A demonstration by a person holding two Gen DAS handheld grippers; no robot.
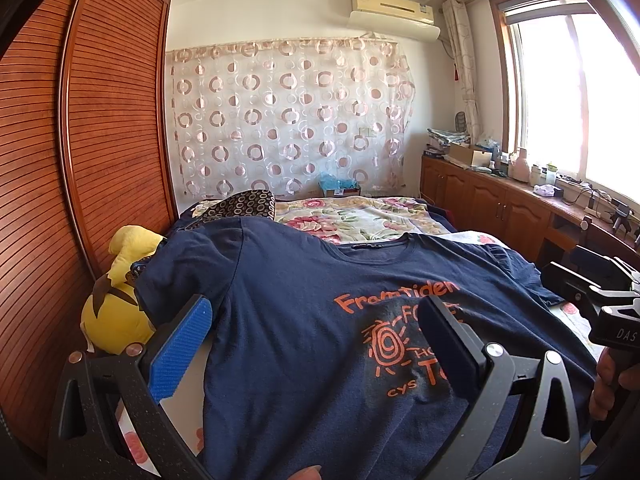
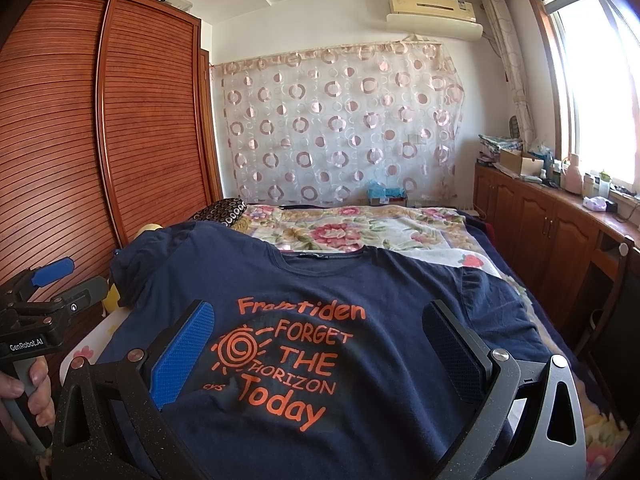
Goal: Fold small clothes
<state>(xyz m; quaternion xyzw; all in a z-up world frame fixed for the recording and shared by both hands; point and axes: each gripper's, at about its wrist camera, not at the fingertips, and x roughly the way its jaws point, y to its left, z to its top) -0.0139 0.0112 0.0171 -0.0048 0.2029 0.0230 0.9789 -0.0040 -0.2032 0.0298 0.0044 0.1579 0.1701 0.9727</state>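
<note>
A navy T-shirt (image 1: 288, 320) with orange print lies spread front-up on the bed, collar away from me; it also shows in the right wrist view (image 2: 360, 280). My left gripper (image 1: 316, 320) is open and empty, hovering over the shirt's lower left part, fingers (image 1: 182, 348) wide apart. My right gripper (image 2: 320, 328) is open and empty over the shirt's lower middle, straddling the print. The right gripper's body shows at the right edge of the left wrist view (image 1: 596, 292); the left gripper's body shows at the left edge of the right wrist view (image 2: 44, 292).
A floral blanket (image 2: 352, 228) covers the bed beyond the shirt. A yellow plush toy (image 1: 120, 300) lies at the bed's left edge against the wooden wardrobe (image 1: 80, 160). A dark patterned pillow (image 1: 244, 202) sits behind. A cluttered wooden cabinet (image 2: 552, 216) runs along the right under the window.
</note>
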